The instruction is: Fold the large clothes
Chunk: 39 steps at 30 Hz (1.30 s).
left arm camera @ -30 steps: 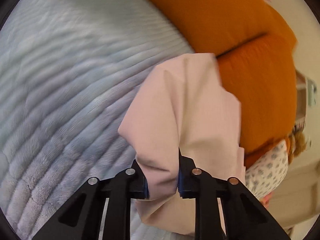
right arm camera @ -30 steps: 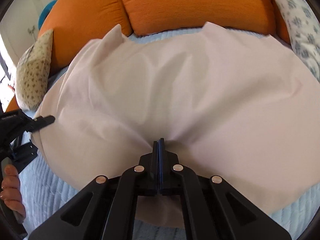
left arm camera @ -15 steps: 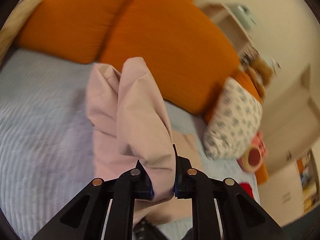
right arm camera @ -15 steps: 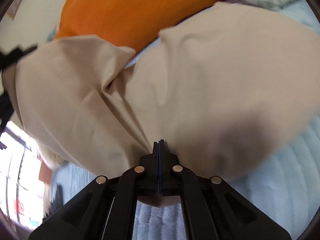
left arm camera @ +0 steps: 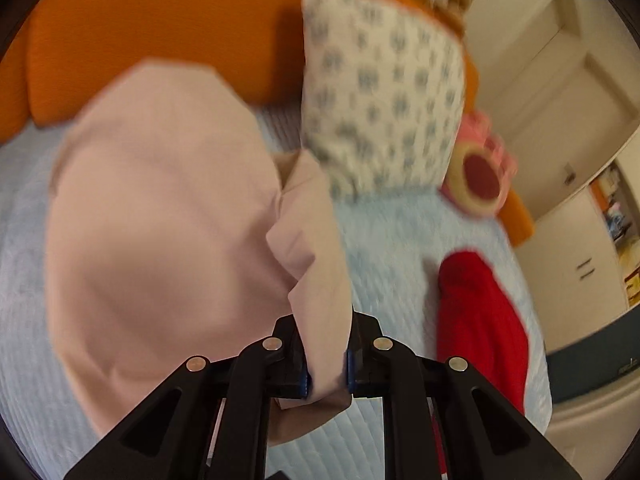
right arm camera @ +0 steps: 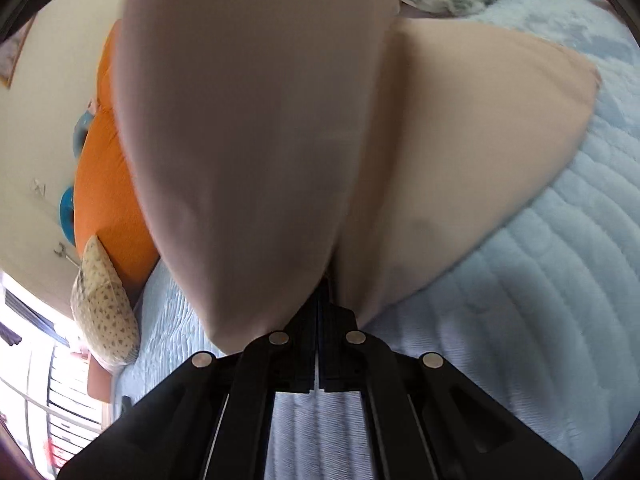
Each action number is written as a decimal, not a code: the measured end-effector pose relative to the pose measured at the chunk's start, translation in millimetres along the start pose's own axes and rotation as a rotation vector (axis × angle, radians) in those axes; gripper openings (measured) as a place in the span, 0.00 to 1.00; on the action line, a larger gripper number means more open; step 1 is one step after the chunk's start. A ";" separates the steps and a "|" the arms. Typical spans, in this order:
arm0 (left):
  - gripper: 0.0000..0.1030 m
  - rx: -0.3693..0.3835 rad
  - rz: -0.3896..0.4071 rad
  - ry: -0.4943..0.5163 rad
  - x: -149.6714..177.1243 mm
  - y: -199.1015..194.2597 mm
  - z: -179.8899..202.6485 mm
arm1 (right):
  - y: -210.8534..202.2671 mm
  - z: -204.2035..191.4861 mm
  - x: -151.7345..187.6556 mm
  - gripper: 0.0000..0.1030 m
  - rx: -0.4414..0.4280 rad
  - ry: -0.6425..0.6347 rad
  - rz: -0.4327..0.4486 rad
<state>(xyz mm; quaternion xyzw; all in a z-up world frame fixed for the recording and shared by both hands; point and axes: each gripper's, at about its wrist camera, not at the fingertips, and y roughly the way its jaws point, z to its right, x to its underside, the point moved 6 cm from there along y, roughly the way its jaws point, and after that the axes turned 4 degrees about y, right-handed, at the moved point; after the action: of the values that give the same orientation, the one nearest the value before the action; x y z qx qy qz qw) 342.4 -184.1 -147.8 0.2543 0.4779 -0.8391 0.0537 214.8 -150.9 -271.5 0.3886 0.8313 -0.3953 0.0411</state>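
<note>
A large pale pink cloth (left arm camera: 160, 216) is held up over the light blue quilted bed (left arm camera: 392, 240). My left gripper (left arm camera: 327, 354) is shut on a bunched edge of it, and a thick fold fills the gap between the pads. In the right wrist view the same pink cloth (right arm camera: 248, 128) hangs doubled, one half lifted close to the lens and the other half (right arm camera: 472, 152) lying on the bed (right arm camera: 540, 300). My right gripper (right arm camera: 319, 320) is shut on the cloth's edge at the crease, its fingers pressed together.
Orange cushions (left arm camera: 140, 32) line the head of the bed. A white patterned pillow (left arm camera: 384, 92), a pink and red round toy (left arm camera: 480, 180) and a red garment (left arm camera: 480, 320) lie to the right. A small speckled pillow (right arm camera: 104, 304) sits near a window at left.
My left gripper has swung right across the bed, carrying its cloth edge over the rest. The right gripper rolled, and the spread cloth has doubled over into a raised fold.
</note>
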 end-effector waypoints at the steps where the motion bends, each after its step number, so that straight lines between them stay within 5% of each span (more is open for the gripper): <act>1: 0.16 -0.002 -0.043 -0.011 4.7 14.1 1.4 | 0.1 2.3 -0.6 0.00 -0.004 0.010 -0.011; 7: 0.17 -0.049 -0.256 -0.052 22.0 86.6 5.7 | -8.4 26.4 0.1 0.00 -0.030 0.094 -0.098; 15: 0.26 0.036 -0.386 -0.251 32.7 102.1 -5.9 | -42.3 57.2 3.2 0.01 -0.026 0.196 -0.201; 19: 0.61 0.078 -0.388 -0.191 34.8 89.2 10.6 | -74.6 72.9 -3.3 0.02 0.052 0.150 -0.183; 21: 0.71 0.074 -0.339 -0.102 36.5 75.2 26.9 | -91.9 83.1 -13.4 0.06 0.096 0.150 -0.155; 26: 0.73 0.098 -0.130 0.021 36.6 14.8 52.7 | -137.8 95.1 -54.5 0.06 0.174 0.048 -0.047; 31: 0.84 -0.118 0.100 -0.013 12.9 -57.4 -10.2 | -179.4 68.8 -108.1 0.06 0.194 -0.112 0.063; 34: 0.81 -0.315 0.078 -0.064 7.2 -53.8 -69.4 | -180.5 31.2 -146.6 0.06 0.159 -0.203 0.077; 39: 0.77 -0.374 -0.076 -0.057 21.8 13.4 -96.1 | -134.0 -33.5 -203.5 0.06 0.117 -0.363 0.008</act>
<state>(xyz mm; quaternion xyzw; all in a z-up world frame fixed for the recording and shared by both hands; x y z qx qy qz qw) 364.1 -108.2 -208.4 0.1978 0.6330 -0.7440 0.0819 273.2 -304.4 -88.4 0.3160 0.7842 -0.5064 0.1693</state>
